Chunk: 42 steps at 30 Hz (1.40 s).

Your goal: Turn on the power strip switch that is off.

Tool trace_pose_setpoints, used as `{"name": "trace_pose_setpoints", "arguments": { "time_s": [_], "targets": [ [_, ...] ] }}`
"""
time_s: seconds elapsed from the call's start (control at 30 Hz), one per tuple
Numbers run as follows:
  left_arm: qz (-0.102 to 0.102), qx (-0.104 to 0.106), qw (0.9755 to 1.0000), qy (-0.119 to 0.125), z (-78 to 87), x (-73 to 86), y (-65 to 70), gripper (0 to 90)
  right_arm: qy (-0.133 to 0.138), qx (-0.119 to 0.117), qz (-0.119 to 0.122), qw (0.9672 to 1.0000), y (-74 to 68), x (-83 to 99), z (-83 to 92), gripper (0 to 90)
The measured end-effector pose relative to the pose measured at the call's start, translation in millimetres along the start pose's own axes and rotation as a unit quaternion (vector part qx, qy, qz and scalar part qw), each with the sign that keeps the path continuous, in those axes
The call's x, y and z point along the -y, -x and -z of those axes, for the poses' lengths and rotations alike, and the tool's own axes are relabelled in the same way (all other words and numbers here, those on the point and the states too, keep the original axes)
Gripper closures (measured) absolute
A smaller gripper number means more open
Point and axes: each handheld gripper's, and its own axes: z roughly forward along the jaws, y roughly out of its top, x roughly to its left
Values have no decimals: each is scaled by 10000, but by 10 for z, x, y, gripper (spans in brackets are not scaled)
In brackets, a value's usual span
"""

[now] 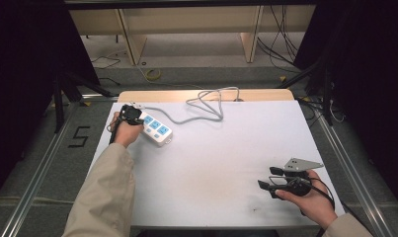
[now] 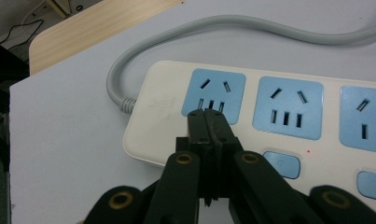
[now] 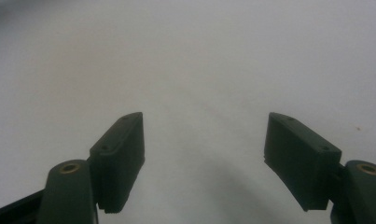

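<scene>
1 power strip point(image 1: 156, 129), 3 sockets.

We read a single sign with certainty: a dark numeral "5" point(image 1: 79, 137) marked on the grey floor to the left of the white worktop point(image 1: 221, 163). On the cream plastic power strip point(image 2: 167, 100), beside its first blue socket panel, we see a faint embossed mark, too small to read.

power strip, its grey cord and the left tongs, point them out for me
power strip point(image 2: 153, 105), left gripper view, its cream end by the cord
grey cord point(image 1: 179, 118), high view, its middle stretch on the table
left tongs point(image 2: 208, 122), left gripper view, the shut tips over the first socket
</scene>
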Motion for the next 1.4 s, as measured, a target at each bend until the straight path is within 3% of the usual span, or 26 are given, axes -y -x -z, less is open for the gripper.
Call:
{"name": "trace_pose_setpoints", "arguments": {
  "time_s": [0.67,0.97,1.13,1.2,1.23,1.3,1.4],
  "targets": [
    [113,12,9997,-206,-17,-47,-5,900,-8,-5,5,10000,-2,-4,7,293],
    [268,76,9992,-283,-23,-66,-28,900,0,-3,11,10000,1,-3,7,293],
    [227,79,9992,-320,-24,-75,-19,900,4,6,5,10000,2,-3,11,293],
    [269,194,9990,-312,-27,-76,-10,900,3,6,5,10000,2,-2,11,293],
    [257,167,9991,-305,-29,-78,3,900,4,5,9,10000,1,-2,11,293],
    [11,12,9995,-311,-41,-92,51,900,7,2,14,10000,-1,-3,9,293],
    [56,-34,9995,-307,-49,-101,64,900,9,0,26,10000,-6,-6,13,293]
  ]
}}
